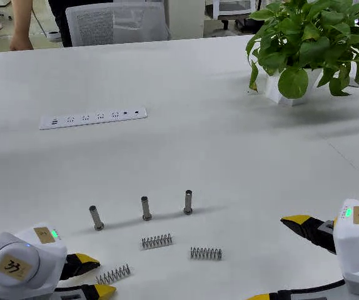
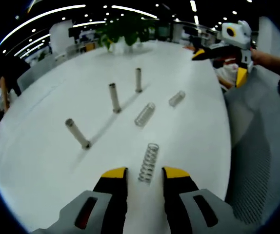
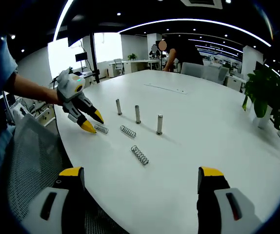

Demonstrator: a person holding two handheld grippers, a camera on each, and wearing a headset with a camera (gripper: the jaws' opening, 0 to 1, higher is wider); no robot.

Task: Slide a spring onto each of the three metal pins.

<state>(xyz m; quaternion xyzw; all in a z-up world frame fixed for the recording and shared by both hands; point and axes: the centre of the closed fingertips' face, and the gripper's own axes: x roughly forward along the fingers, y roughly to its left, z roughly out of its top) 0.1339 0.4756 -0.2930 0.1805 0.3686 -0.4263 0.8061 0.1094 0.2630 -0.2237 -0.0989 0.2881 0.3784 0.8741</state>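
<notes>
left gripper [image 2: 139, 171]: stood narrowly open around a spring [image 2: 149, 162] near the pins [image 2: 113, 97] | right gripper [image 3: 141, 171]: stood wide, well away from pins

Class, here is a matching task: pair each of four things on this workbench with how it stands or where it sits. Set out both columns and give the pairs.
Column one:
1 metal pins
2 springs
3 power strip
4 potted plant

Column two:
A lying on their sides
B at the far right of the table
C standing upright in a row
D lying flat beyond the pins, to the left

Pairs: 1-C, 2-A, 3-D, 4-B
</notes>
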